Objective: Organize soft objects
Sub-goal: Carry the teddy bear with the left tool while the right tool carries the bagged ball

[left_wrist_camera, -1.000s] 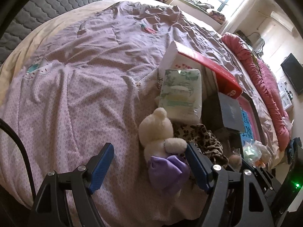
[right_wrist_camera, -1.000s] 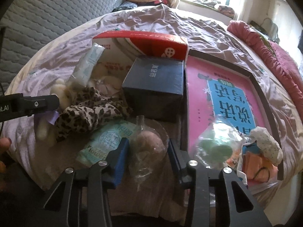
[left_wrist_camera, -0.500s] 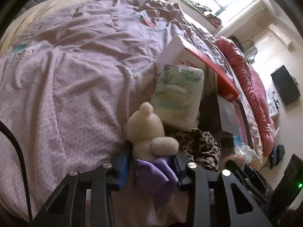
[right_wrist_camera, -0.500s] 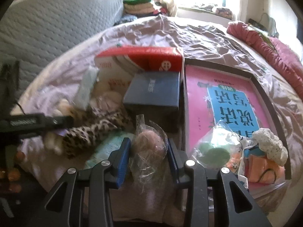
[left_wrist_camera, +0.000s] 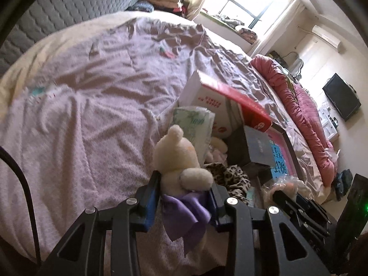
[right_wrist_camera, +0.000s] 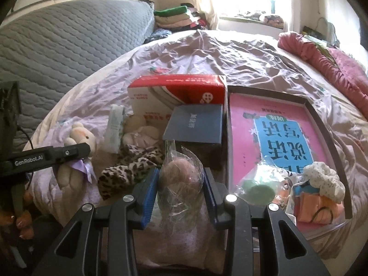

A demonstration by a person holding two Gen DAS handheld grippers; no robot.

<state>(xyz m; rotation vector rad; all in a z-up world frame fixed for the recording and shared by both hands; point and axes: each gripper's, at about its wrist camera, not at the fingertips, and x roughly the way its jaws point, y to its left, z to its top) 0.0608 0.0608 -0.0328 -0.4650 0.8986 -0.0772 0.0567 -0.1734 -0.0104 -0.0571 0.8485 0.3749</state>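
We've got the left claw (left_wrist_camera: 182, 189) clamped on the plush bunny (left_wrist_camera: 176, 154), right claw (right_wrist_camera: 180, 185) clamped on a bagged pink ball (right_wrist_camera: 180, 177), clutter at the bed's (left_wrist_camera: 80, 105) near edge, open quilt beyond

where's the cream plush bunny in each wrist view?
Left wrist: cream plush bunny at bottom centre, clamped between the left tongs.
Right wrist: bunny at left edge, behind the left tongs' arm.
Shared landmark: red-and-white box, beyond the bunny in both.

Cream plush (left_wrist_camera: 177, 154), bagged pink puff (right_wrist_camera: 180, 177)
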